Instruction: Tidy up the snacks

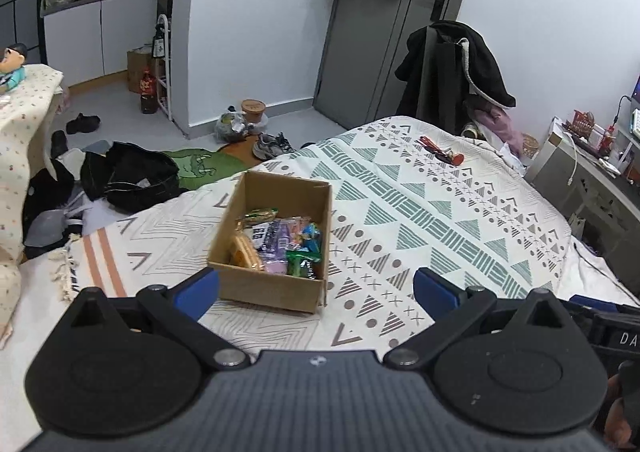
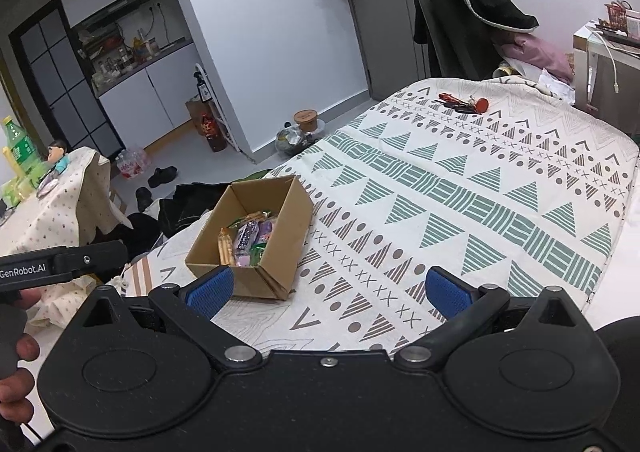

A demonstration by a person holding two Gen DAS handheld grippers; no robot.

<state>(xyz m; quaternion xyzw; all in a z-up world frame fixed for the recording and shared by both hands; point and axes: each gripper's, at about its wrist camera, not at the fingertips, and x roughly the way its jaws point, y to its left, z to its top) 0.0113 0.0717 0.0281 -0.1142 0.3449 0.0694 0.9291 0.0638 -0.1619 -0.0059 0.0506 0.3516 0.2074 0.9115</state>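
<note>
An open cardboard box (image 1: 256,286) (image 2: 296,220) stands on the patterned bedspread (image 1: 420,212) (image 2: 460,192), near its left edge. Inside lie several snack packets (image 1: 280,244) (image 2: 248,240): orange, purple, green and blue wrappers. My left gripper (image 1: 316,288) hovers open just in front of the box, with nothing between its blue pads. Open and empty too, my right gripper (image 2: 328,290) is held a little to the right of the box's near corner. The left gripper's black body (image 2: 60,264) shows at the left edge of the right wrist view, held by a hand.
Red-handled keys (image 1: 442,150) (image 2: 464,103) lie at the far end of the bed. Dark clothes (image 1: 128,176) and shoes (image 1: 272,144) litter the floor to the left. A cloth-covered table (image 2: 52,204) stands left, a coat-draped chair (image 1: 456,72) beyond the bed, a desk (image 1: 592,172) right.
</note>
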